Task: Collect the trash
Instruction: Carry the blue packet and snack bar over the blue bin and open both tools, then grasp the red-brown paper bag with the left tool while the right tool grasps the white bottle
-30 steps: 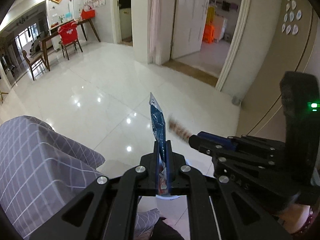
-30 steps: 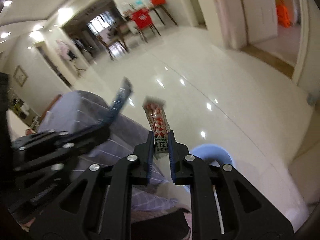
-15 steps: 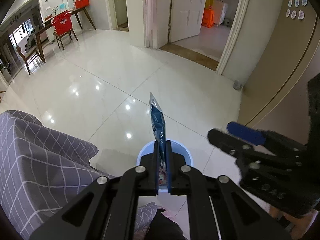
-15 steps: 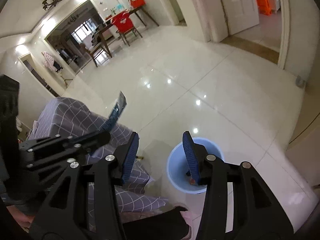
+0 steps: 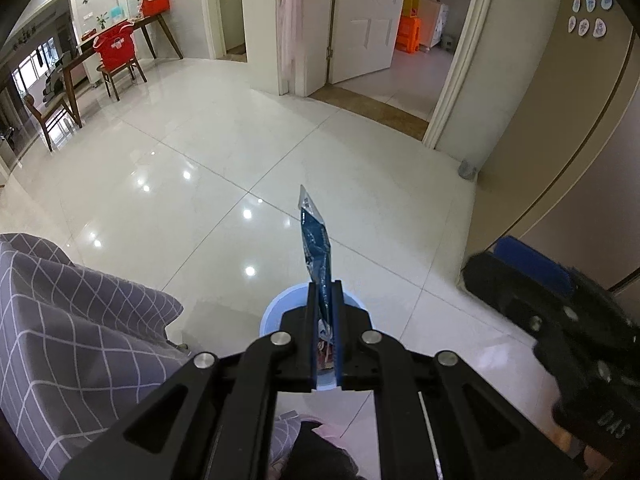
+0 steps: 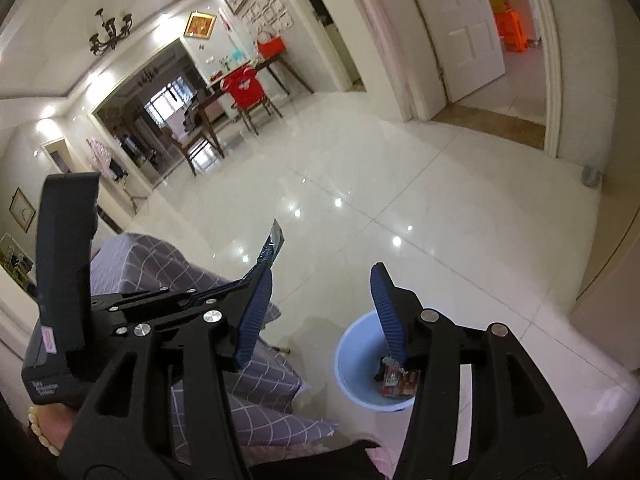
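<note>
— What's changed since a moment ago?
— The right gripper [image 6: 320,300] has let its red packet [image 6: 400,380] go; a second back it was pinching it, and now its jaws stand spread wide with nothing between them. The packet lies at the bottom of the pale blue bucket [image 6: 348,356], below and just past the right-hand fingertip.
— And the other claw?
— The left gripper [image 5: 325,292] is clenched on a blue wrapper [image 5: 316,256], as it was before. The wrapper sticks up and forward from between the fingertips, tilted a little to the left.
— Where's the bucket from there?
— Directly under the closed jaws; its rim [image 5: 268,312] shows on either side of the fingertips, on the white tile floor [image 5: 200,184].
— Anything else close by?
— A grey checked cushion [image 5: 72,320] to the left of that claw, and the right gripper off to its right, blurred.
</note>
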